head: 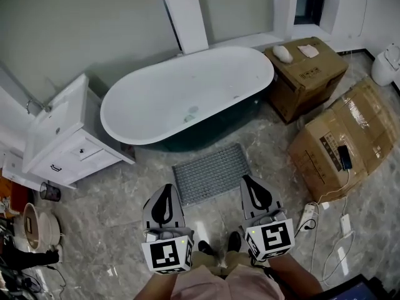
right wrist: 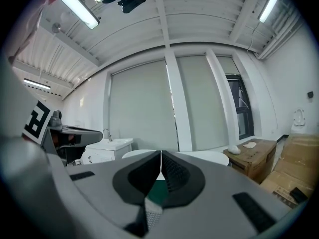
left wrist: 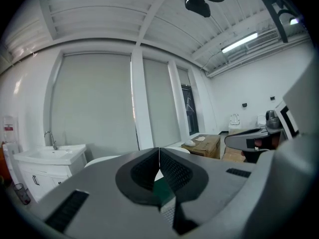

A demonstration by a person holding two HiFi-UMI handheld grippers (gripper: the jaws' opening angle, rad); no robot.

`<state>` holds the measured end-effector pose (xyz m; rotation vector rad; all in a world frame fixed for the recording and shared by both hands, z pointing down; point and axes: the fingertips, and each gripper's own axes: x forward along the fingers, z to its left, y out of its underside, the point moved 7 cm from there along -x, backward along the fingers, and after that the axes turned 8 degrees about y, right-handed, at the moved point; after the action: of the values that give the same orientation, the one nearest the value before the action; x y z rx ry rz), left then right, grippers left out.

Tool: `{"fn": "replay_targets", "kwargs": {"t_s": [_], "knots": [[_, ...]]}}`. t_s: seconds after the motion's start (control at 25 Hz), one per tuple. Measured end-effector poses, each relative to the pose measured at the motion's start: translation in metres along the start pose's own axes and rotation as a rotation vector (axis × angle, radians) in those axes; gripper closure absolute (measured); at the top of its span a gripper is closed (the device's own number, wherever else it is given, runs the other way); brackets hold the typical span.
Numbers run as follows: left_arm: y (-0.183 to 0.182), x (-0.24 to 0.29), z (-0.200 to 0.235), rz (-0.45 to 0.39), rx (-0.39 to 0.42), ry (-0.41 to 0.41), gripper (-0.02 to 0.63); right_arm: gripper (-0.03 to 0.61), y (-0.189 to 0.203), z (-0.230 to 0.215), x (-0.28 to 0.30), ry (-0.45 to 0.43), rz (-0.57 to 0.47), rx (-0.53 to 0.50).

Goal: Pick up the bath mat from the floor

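A grey ribbed bath mat [head: 211, 172] lies flat on the marble floor in front of the white bathtub [head: 187, 95]. My left gripper [head: 167, 194] is held over the mat's near left corner, jaws shut and empty. The right gripper [head: 247, 185] hovers by the mat's near right corner, also shut with nothing in it. Both point roughly level toward the tub. In the left gripper view the shut jaws [left wrist: 159, 156] frame a sliver of the mat [left wrist: 169, 214] and tub. A patch of mat [right wrist: 152, 215] also shows under the shut jaws [right wrist: 160, 158] in the right gripper view.
A white vanity with sink [head: 59, 136] stands at the left. Cardboard boxes [head: 306, 74] [head: 344, 136] sit at the right, with a power strip and cables [head: 312, 214] on the floor. A toilet [head: 387, 64] is at the far right. My shoes [head: 219, 245] stand behind the mat.
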<state>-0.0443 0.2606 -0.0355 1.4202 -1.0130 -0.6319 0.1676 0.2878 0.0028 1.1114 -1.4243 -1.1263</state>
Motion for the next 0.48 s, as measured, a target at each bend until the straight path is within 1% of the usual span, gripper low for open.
{"fn": "replay_targets", "kwargs": {"t_s": [0.2,0.48], "knots": [[0.000,0.006,0.012,-0.001,-0.005,-0.044,0.589,0.561,-0.002,0.002,0.019,-0.039,0.000,-0.010],[0.013,0.020,0.040,0.006,-0.050,-0.087,0.588,0.561,-0.005,0.014,0.053,-0.068,0.014,-0.042]]}}
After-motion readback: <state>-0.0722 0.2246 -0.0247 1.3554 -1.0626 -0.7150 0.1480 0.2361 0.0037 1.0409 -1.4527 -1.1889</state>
